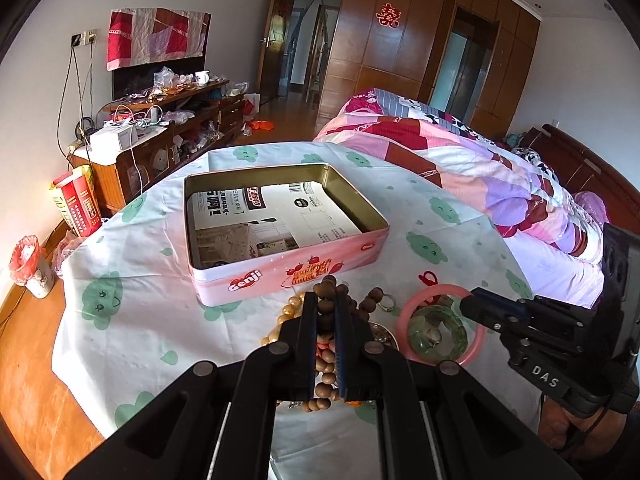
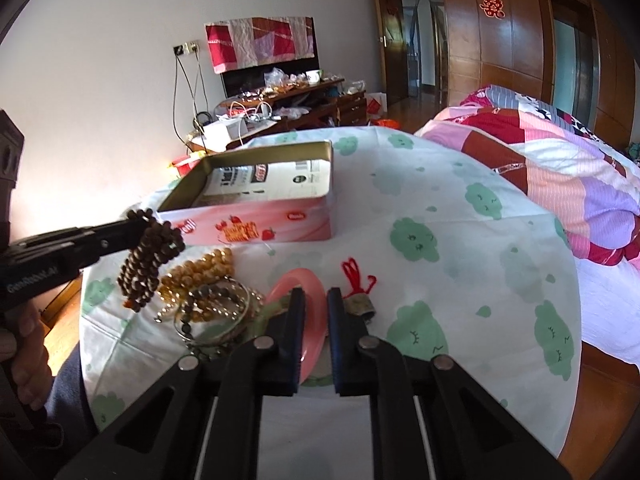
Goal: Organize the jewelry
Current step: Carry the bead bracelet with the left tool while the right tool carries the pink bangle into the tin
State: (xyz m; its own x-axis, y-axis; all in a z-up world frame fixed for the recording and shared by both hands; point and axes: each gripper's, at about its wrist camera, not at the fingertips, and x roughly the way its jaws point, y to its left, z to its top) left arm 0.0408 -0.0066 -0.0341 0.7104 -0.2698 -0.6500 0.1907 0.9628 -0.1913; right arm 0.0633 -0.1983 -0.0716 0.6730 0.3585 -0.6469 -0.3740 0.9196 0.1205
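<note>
Left claw (image 1: 326,312) is clamped on the dark wooden bead string (image 2: 150,258), lifted clear of the tabletop (image 2: 440,208) so its loops hang below the fingers. Just ahead of that claw, past the hanging beads, lies the open pink tin (image 1: 288,276), its long side facing the claw; this hand is the nearer to it. Right claw (image 2: 316,312) is pinched nearly shut on the rim of the pink bangle (image 2: 310,300), with the green bangle (image 1: 438,334) inside the ring. Amber beads (image 2: 200,270) lie to its left.
</note>
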